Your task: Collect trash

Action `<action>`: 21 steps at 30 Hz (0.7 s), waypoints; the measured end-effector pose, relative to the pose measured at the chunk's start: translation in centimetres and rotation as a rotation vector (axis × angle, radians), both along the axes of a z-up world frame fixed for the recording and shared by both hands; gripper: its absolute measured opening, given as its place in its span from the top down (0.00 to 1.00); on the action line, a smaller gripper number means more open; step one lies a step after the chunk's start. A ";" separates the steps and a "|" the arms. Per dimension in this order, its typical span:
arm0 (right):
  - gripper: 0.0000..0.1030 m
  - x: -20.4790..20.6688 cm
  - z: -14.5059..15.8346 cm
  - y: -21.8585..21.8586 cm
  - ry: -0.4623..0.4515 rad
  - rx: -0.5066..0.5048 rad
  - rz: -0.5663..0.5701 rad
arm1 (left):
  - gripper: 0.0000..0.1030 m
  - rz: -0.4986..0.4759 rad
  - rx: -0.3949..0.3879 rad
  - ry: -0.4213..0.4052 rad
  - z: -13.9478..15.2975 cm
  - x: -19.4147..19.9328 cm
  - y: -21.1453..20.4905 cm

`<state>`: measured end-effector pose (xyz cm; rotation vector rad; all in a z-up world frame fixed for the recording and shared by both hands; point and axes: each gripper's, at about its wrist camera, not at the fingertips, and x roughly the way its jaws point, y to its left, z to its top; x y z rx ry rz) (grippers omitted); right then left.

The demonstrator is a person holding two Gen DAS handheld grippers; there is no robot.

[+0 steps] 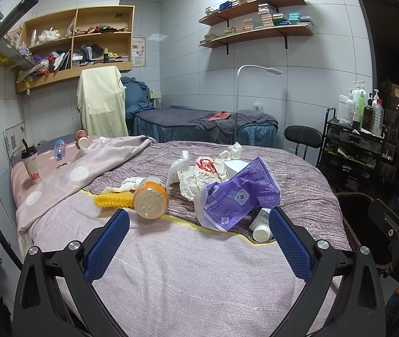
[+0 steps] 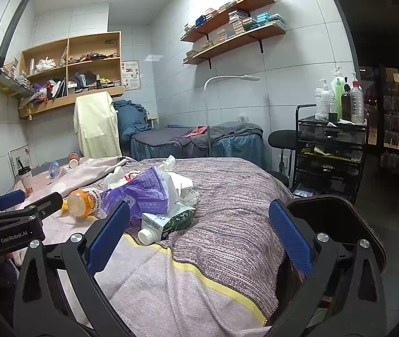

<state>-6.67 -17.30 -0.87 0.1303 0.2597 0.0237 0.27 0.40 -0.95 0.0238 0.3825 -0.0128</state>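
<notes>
Both grippers, left and right, hover spread and empty before the bed's trash pile, collection unstarted; the purple wrapper straight ahead probably gets pinched first.

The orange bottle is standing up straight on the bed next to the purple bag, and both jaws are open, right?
Almost. The orange bottle is not standing; it lies on its side on the bed, as the left wrist view shows. It is next to the purple bag, and both grippers' jaws are open and empty.
</notes>
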 end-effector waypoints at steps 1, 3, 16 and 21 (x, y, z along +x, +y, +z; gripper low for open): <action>0.05 0.0 -0.1 0.1 0.001 0.001 0.001 | 0.06 0.000 0.000 0.000 0.0 0.0 0.0; 0.05 0.0 -0.1 0.1 0.002 0.002 0.001 | 0.06 0.000 0.001 0.000 -0.1 0.0 0.0; 0.05 0.1 -0.3 0.3 0.008 0.003 0.004 | 0.06 0.000 0.001 0.001 0.0 0.0 0.0; 0.05 0.2 -0.4 0.4 0.010 0.002 0.006 | 0.06 -0.001 0.001 0.005 -0.6 -0.1 0.2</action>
